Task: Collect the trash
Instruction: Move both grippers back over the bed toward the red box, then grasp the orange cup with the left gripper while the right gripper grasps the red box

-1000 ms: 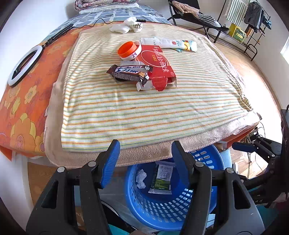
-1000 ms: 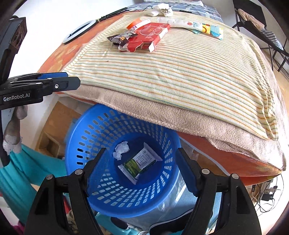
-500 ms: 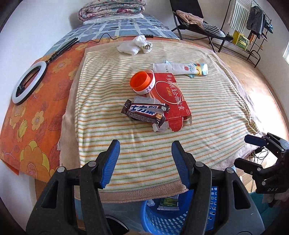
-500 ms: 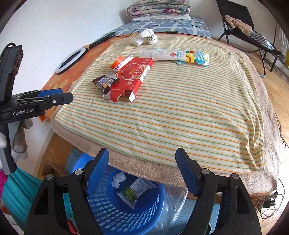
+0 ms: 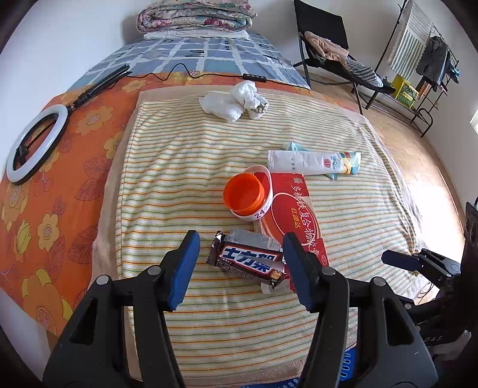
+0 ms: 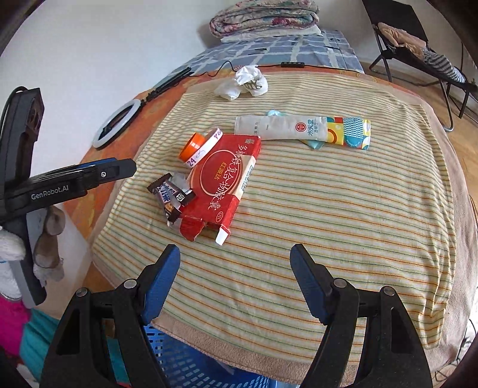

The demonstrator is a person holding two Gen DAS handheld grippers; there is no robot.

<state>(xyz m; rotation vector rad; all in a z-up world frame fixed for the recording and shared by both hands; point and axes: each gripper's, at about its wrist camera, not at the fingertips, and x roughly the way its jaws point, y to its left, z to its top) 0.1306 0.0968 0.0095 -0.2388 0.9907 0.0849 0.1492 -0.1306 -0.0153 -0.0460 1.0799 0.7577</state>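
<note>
Trash lies on a striped towel (image 5: 185,185) on the bed. A brown candy bar wrapper (image 5: 249,262) lies between the open jaws of my left gripper (image 5: 239,250), which is empty. Beside it are a red flattened box (image 5: 298,221), an orange lid (image 5: 246,197), a white tube package (image 5: 313,162) and crumpled white tissue (image 5: 236,101). My right gripper (image 6: 236,268) is open and empty over the towel's near edge, short of the red box (image 6: 221,182) and wrapper (image 6: 170,194). The blue basket (image 6: 191,361) shows below the bed edge.
A ring light (image 5: 33,143) with its cable lies on the orange floral sheet at the left. Folded quilts (image 5: 194,15) sit at the bed's far end. A black chair (image 5: 328,50) and a clothes rack (image 5: 424,59) stand on the wooden floor at the right.
Both grippers rose from the blue basket and moved forward over the bed. The left one now straddles the candy wrapper. Both stayed open.
</note>
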